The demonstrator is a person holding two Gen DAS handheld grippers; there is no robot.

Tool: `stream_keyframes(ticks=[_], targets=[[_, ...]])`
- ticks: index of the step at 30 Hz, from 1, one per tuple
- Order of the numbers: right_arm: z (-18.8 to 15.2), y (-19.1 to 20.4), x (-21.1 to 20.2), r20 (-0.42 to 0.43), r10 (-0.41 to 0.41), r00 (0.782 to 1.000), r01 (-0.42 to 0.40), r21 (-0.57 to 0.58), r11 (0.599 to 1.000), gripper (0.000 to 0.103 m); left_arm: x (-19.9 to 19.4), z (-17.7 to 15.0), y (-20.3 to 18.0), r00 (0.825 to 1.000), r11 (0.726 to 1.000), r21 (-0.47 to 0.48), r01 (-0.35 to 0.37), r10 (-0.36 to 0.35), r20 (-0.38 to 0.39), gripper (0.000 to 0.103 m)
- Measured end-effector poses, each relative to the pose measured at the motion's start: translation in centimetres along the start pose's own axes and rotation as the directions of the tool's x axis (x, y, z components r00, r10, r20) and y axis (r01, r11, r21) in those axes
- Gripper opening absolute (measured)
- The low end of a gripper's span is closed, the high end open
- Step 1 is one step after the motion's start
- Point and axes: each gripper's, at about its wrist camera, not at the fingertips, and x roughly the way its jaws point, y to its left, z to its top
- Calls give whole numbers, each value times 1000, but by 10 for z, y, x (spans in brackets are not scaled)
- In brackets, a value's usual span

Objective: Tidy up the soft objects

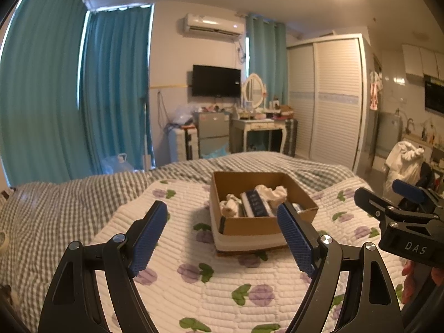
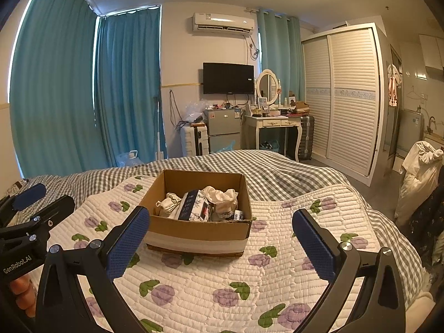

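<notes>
An open cardboard box (image 1: pixel 249 226) (image 2: pixel 199 226) stands on the floral quilt (image 1: pixel 194 277) (image 2: pixel 222 283) on the bed. Inside lie crumpled white cloths (image 1: pixel 273 193) (image 2: pixel 222 197), a navy-and-white folded piece (image 1: pixel 256 204) (image 2: pixel 191 204) and a small beige item (image 1: pixel 229 205) (image 2: pixel 168 204). My left gripper (image 1: pixel 223 238) is open and empty, held above the quilt just short of the box. My right gripper (image 2: pixel 220 242) is open and empty, also in front of the box. Each gripper shows at the edge of the other's view, the right one (image 1: pixel 402 216) and the left one (image 2: pixel 27 222).
A grey checked bedsheet (image 1: pixel 55 208) (image 2: pixel 277 174) lies under the quilt. Beyond the bed stand a small fridge (image 2: pixel 223 129), a white dressing table (image 2: pixel 274 127), suitcases (image 2: pixel 194 138) and a louvred wardrobe (image 2: pixel 347 97). White clothes hang on a chair (image 2: pixel 419 172) at right.
</notes>
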Motion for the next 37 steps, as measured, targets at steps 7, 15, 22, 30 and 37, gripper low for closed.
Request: stream_keyframes(ticks=[7,15,22,30,37], targets=[[-1,1,2,-5,2,1000,-2,3,1000,103,1,-1,1,1000,1000,3,3,-3,-1,83],[-2,-1,3,-10,6,1000,-6,7,1000,103,2,-2,2,1000,1000,5,3,-3,-1,83],[-3,-1,4,-12,7,1000,-7,5,1000,103,2,-2,3,1000,1000,4,3,-3,-1,83],[-4,0,5,-16,8,1000,-8,4,1000,103,3,-3,4,1000,1000,10,1,-1,-1,83],[-4,1,6,-17,10,1000,-10,5,1000,103,3,-2,8,1000,1000,7,21,-21,0,83]])
